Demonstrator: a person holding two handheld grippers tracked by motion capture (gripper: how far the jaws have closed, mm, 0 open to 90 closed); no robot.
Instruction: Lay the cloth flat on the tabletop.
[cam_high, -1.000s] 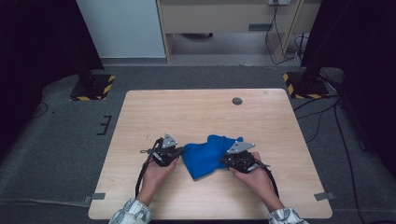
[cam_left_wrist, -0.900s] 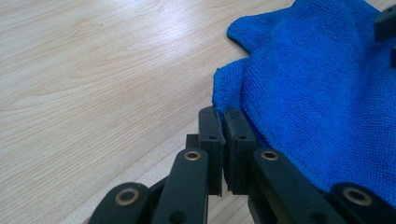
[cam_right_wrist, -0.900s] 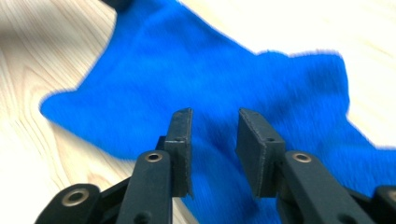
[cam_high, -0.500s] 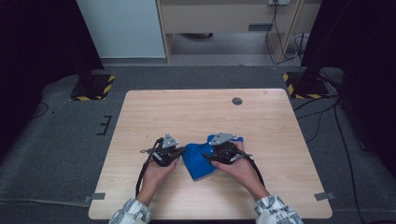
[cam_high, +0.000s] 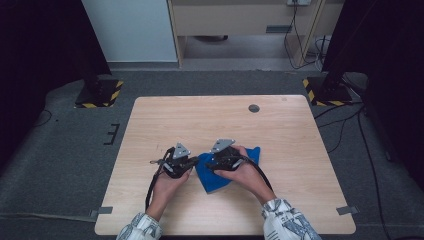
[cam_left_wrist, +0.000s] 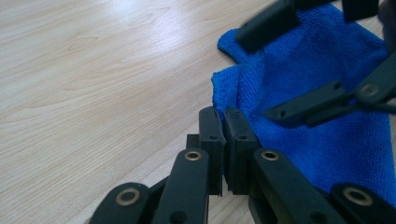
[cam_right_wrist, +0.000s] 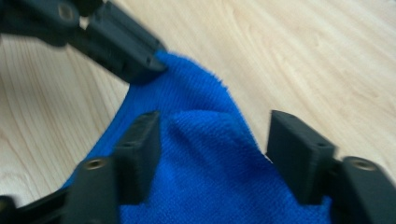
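Blue cloth (cam_high: 227, 170) lies bunched on the wooden bench (cam_high: 280, 135), lower middle of the high view. My left hand-held gripper (cam_high: 189, 164) pinches the cloth's left edge, jaws nearly closed. My right hand-held gripper (cam_right_wrist: 212, 140) has just been opening then narrowing a little; its jaws stand half wide, a cloth fold between them, unpressed.

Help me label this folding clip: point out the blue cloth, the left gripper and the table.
blue cloth (cam_high: 216, 179): high view, its near corner.
left gripper (cam_left_wrist: 224, 126): left gripper view, between its closed tips.
table (cam_high: 200, 115): high view, bare wood at the far side.
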